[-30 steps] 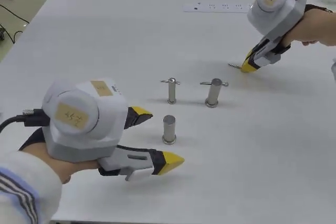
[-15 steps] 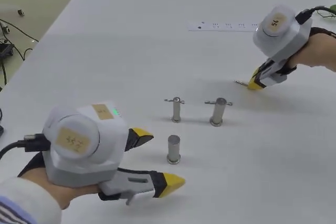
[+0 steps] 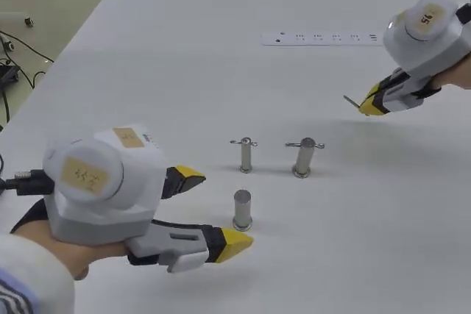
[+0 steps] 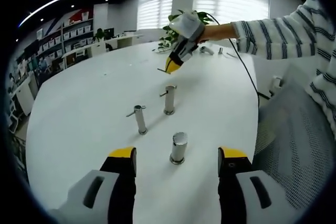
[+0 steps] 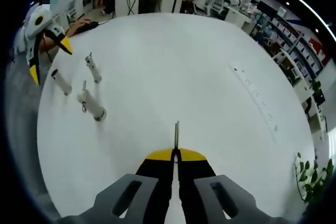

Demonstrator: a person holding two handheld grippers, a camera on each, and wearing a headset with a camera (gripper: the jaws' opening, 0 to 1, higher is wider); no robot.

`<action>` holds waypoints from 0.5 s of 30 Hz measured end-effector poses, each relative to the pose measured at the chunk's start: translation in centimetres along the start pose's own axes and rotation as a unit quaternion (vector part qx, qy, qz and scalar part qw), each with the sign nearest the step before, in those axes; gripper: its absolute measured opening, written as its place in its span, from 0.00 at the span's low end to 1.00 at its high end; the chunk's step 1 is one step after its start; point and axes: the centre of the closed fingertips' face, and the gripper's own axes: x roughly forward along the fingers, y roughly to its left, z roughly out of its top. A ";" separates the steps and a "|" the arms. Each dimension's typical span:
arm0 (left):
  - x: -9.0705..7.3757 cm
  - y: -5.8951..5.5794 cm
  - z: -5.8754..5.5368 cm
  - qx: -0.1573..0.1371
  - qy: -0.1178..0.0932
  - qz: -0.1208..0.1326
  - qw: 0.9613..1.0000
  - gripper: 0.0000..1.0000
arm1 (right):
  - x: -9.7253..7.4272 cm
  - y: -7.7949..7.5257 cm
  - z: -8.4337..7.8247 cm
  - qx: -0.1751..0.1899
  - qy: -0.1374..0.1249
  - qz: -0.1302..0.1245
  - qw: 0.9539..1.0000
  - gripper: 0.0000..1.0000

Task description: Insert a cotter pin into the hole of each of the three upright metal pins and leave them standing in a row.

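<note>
- White, smooth and matte, the worktop (image 3: 147, 71) spans the head view; a flat white power strip (image 3: 324, 37) lies far beyond the bare metal pin (image 3: 242, 209).
- That bare metal pin is a short, upright steel cylinder. Just beyond it stand the second metal pin (image 3: 246, 154) and, further right, the third metal pin (image 3: 303, 157). Thin wire fitted cotter pins (image 3: 243, 142) (image 3: 304, 145) sit crosswise through their tops.
- Grey-shelled and yellow-tipped, the left claw (image 3: 217, 209) is spread wide, one tip on either side of the bare metal pin and touching nothing.
- Well beyond and right of the bare metal pin, the right claw (image 3: 370, 105) is pinched on the loose cotter pin (image 3: 352, 100), which juts from its tips.
- Left gripper view: the spread tips frame the bare metal pin (image 4: 179, 148), near it but apart.
- Past that pin come the second (image 4: 140, 119) and third (image 4: 169, 99) pins, then the right claw (image 4: 170, 66) on a striped sleeve (image 4: 273, 30). Behind are blinds, shelving and a plant (image 4: 181, 22).
- Right gripper view: black jaws meet on the loose cotter pin (image 5: 177, 134), a slim doubled wire pointing forward.
- Far to the left, the bare metal pin (image 5: 60, 81) stands beside the left claw (image 5: 50, 60), and the other two pins stand close to it. Office desks ring the round worktop.
</note>
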 end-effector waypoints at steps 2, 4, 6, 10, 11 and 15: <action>-0.1 0.2 0.5 -0.005 -0.006 -0.002 1.000 0.62 | -0.4 0.5 0.2 -0.003 -0.007 0.000 1.000 0.02; -0.1 0.4 1.2 -0.014 -0.017 -0.009 1.000 0.63 | -0.9 0.9 0.2 -0.009 -0.013 0.000 1.000 0.02; -0.1 0.5 1.8 -0.018 -0.024 -0.015 0.999 0.65 | -1.5 1.7 0.3 -0.013 -0.017 0.000 1.000 0.02; 0.0 1.0 2.7 -0.013 -0.029 -0.016 0.999 0.66 | -2.7 3.5 0.6 -0.027 -0.027 -0.001 0.999 0.02; 0.1 1.2 2.8 -0.011 -0.026 -0.011 1.000 0.65 | -3.2 4.1 0.7 -0.034 -0.030 0.000 0.999 0.02; 0.2 1.8 3.4 -0.018 -0.027 -0.015 0.999 0.63 | -4.0 5.2 0.8 -0.044 -0.041 0.002 0.998 0.03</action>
